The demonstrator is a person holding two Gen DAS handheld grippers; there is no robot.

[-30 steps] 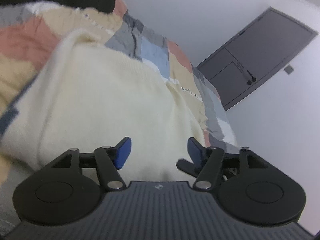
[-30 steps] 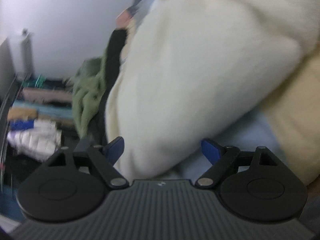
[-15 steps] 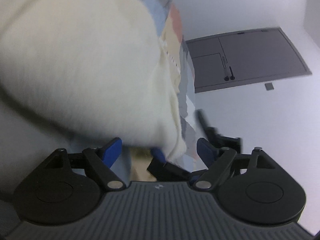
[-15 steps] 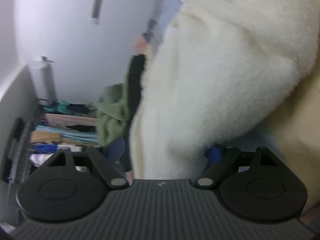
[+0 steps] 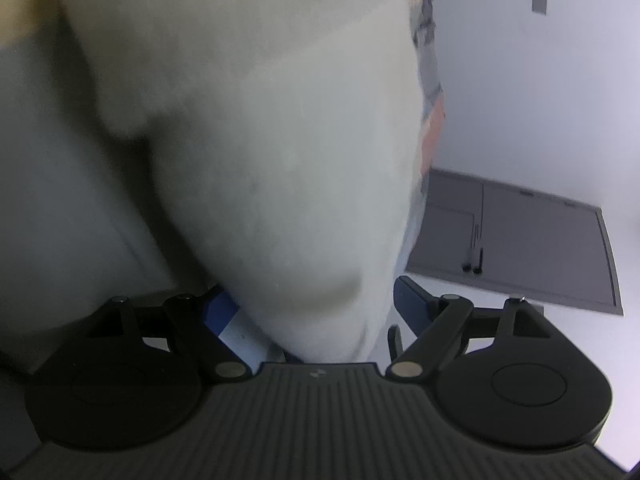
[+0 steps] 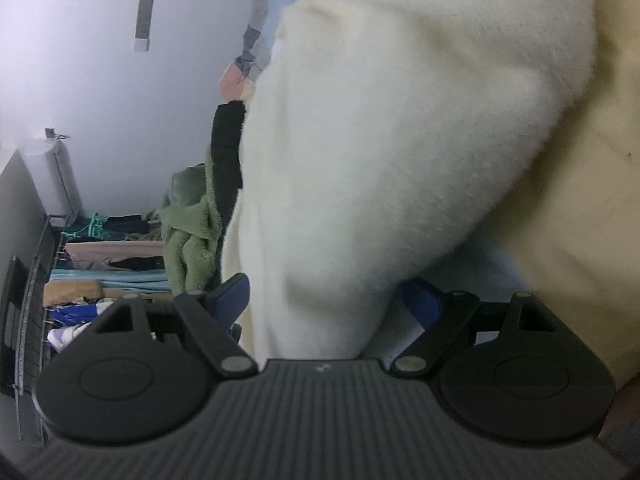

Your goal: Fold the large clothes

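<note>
The cream fleece garment [image 6: 380, 140] bulges right between the wide-spread jaws of both the left gripper [image 5: 308, 308] and the right gripper [image 6: 326, 300], lying on the patchwork bedspread [image 6: 260, 32]; neither pair looks clamped on it yet, so I'd push each well into the fabric before closing, to catch a full fold and not just fluff. Only the right view shows the green fleece [image 6: 192, 216] and clothes rack [image 6: 100, 256] off to its left; the left view shows a grey door [image 5: 516, 240] to its right.
</note>
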